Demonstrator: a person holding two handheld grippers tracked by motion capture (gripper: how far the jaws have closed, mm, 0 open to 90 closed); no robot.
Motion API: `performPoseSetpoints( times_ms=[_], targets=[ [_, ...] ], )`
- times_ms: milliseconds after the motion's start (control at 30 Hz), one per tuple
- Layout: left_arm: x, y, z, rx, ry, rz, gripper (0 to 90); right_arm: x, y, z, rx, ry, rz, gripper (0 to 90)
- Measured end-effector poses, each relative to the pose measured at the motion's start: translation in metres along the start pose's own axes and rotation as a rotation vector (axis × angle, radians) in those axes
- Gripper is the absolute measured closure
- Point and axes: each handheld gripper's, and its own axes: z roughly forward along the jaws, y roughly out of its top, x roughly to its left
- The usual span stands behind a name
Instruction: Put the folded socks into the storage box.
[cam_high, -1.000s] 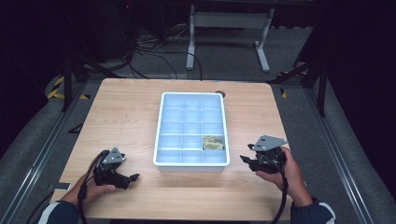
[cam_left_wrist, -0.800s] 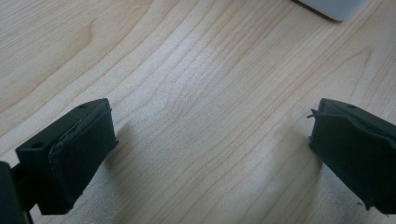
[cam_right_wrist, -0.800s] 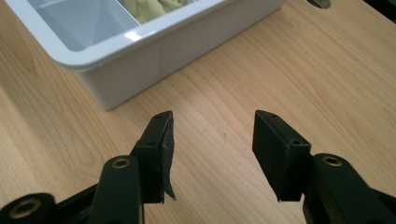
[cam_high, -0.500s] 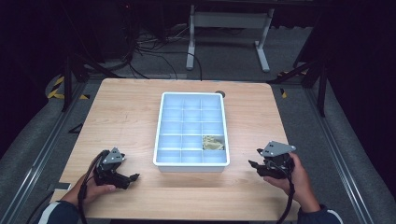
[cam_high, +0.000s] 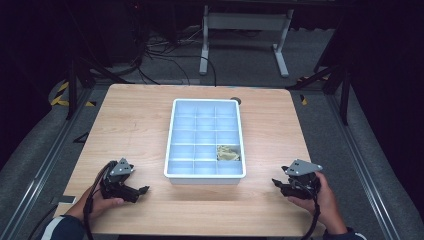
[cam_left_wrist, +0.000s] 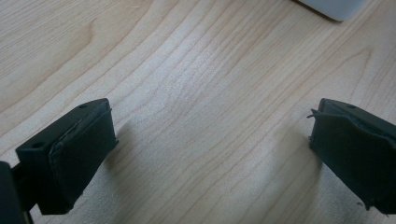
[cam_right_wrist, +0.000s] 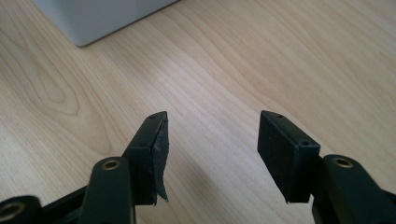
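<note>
The white tray (cam_high: 205, 172) sits mid-bench (cam_high: 135, 120), and one near-right compartment holds a crumpled yellowish scrap (cam_high: 228, 153). It looks light, soft and easily crushed, so a gentle pinch on a raised fold from above seems best. The left gripper (cam_high: 141, 190) rests with jaws spread and empty. The right gripper (cam_high: 276, 183) has just been opening its jaws, nothing between them. Both are well apart from the scrap, flanking the tray.

Black tongs (cam_high: 140, 190), grey three-cornered top plates, black trailing cables; frayed black pads; dark blue sleeves.
</note>
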Motion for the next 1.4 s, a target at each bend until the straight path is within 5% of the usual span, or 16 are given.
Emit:
performPoseSetpoints(
  times_ms=[567,733,1400],
  targets=[
    [0.0,0.0,0.0,0.0,0.0,0.0,0.4,-0.003,-0.048,0.007,-0.024,0.015,0.124,39.6],
    [0.0,0.0,0.0,0.0,0.0,-0.001,0.4,-0.008,-0.06,0.009,-0.085,0.073,0.221,34.3],
    [0.0,0.0,0.0,0.001,0.0,-0.001,0.4,-0.006,-0.063,0.009,-0.089,0.034,0.251,28.1]
  ],
)
